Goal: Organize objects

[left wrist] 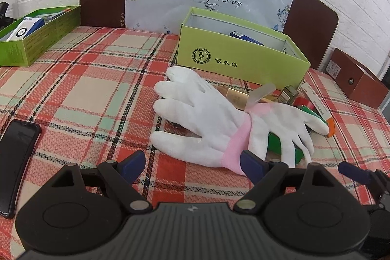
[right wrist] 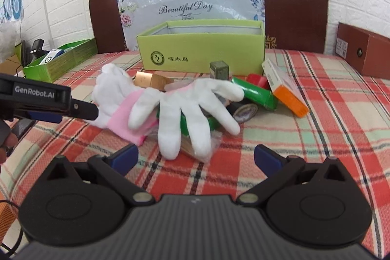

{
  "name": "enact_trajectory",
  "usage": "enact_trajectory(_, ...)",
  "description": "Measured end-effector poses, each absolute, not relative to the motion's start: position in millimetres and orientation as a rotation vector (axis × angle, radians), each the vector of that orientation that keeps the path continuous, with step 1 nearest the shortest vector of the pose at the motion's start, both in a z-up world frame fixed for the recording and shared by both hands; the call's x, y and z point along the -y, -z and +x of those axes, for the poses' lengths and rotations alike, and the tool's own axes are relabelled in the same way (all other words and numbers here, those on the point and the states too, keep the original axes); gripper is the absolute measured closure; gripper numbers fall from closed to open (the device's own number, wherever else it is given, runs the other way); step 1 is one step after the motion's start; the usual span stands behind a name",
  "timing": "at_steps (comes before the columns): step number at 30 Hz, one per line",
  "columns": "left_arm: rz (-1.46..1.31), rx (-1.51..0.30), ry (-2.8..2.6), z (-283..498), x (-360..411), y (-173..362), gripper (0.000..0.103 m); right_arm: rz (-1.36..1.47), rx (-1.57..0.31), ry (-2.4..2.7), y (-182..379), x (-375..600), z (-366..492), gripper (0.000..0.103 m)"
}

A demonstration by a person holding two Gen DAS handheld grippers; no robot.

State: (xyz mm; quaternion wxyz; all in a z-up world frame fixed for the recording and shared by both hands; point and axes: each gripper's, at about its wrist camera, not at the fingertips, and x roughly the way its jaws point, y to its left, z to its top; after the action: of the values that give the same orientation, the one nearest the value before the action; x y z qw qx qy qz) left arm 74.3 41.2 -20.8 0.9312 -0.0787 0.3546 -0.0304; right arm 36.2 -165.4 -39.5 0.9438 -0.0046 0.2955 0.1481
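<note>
Two white gloves with pink cuffs lie on the plaid tablecloth, one [left wrist: 195,113] to the left, the other [left wrist: 287,128] draped over a pile of small boxes. In the right wrist view they show as the left glove [right wrist: 109,89] and the spread glove [right wrist: 190,109]. My left gripper [left wrist: 192,167] is open, its right finger beside the left glove's pink cuff. My right gripper [right wrist: 195,160] is open and empty, just in front of the spread glove's fingertips. Under the gloves lie a green box [right wrist: 258,94], an orange-ended box [right wrist: 285,89] and a gold box [right wrist: 151,81].
An open lime-green shoebox [right wrist: 202,52] stands behind the pile, a blue box [left wrist: 243,37] inside. A lime-green lid tray [left wrist: 36,33] with items sits far left. A black phone [left wrist: 17,162] lies near left. A brown box [right wrist: 365,52] is at the right edge.
</note>
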Motion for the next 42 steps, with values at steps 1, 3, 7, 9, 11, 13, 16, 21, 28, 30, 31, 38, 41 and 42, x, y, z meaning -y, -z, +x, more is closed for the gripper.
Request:
enact_trajectory(1, -0.156, -0.723, 0.062, 74.7, -41.5, 21.6, 0.015, -0.009, -0.593, -0.310, 37.3, 164.4, 39.5, 0.000)
enact_trajectory(3, -0.154, -0.723, 0.066, 76.8, -43.4, 24.3, 0.015, -0.010, -0.596, -0.319, 33.0, 161.2, 49.7, 0.000)
enact_trajectory(7, -0.154, -0.721, 0.066, 88.4, -46.3, 32.1, 0.015, -0.020, -0.601, -0.304, 32.2, 152.5, 69.8, 0.002)
enact_trajectory(9, -0.173, -0.737, 0.066, 95.0, -45.6, 35.3, 0.015, -0.047, -0.600, -0.299, 34.0, 146.8, 74.8, 0.012)
enact_trajectory(11, -0.198, -0.743, 0.096, 99.1, -42.8, 37.5, 0.015, -0.080, -0.601, -0.307, 36.0, 141.2, 77.3, 0.017)
enact_trajectory(13, -0.197, -0.749, 0.126, 102.2, -37.0, 38.8, 0.015, -0.094, -0.605, -0.315, 38.4, 137.1, 79.3, 0.032)
enact_trajectory(16, -0.202, -0.741, 0.179, 103.5, -31.1, 39.3, 0.060, -0.086, -0.626, -0.333, 38.3, 135.6, 80.4, 0.070)
enact_trajectory(21, -0.224, -0.755, 0.244, 97.2, -33.7, 33.3, 0.096, -0.107, -0.581, -0.357, 23.9, 136.4, 67.5, 0.095)
enact_trajectory(28, -0.174, -0.690, 0.283, 49.4, -58.5, 2.6, 0.098, -0.085, -0.472, -0.416, -23.5, 156.8, 17.9, 0.095)
enact_trajectory(30, -0.145, -0.717, 0.284, 35.1, -65.9, 6.2, 0.098, -0.097, -0.497, -0.458, -28.7, 164.9, 3.2, 0.095)
enact_trajectory(31, -0.137, -0.738, 0.275, 30.0, -69.2, 10.9, 0.097, -0.102, -0.516, -0.474, -27.5, 168.6, -3.3, 0.095)
enact_trajectory(38, -0.198, -0.858, 0.197, 10.5, -88.7, 45.5, 0.079, -0.113, -0.742, -0.461, 21.2, 182.6, -29.8, 0.088)
enact_trajectory(41, -0.229, -0.847, 0.160, 12.8, -89.3, 42.3, 0.026, -0.095, -0.744, -0.443, 27.3, 185.9, -38.0, 0.039)
enact_trajectory(42, -0.223, -0.822, 0.137, 14.8, -86.9, 40.8, 0.021, -0.084, -0.723, -0.434, 24.6, 187.1, -39.2, 0.028)
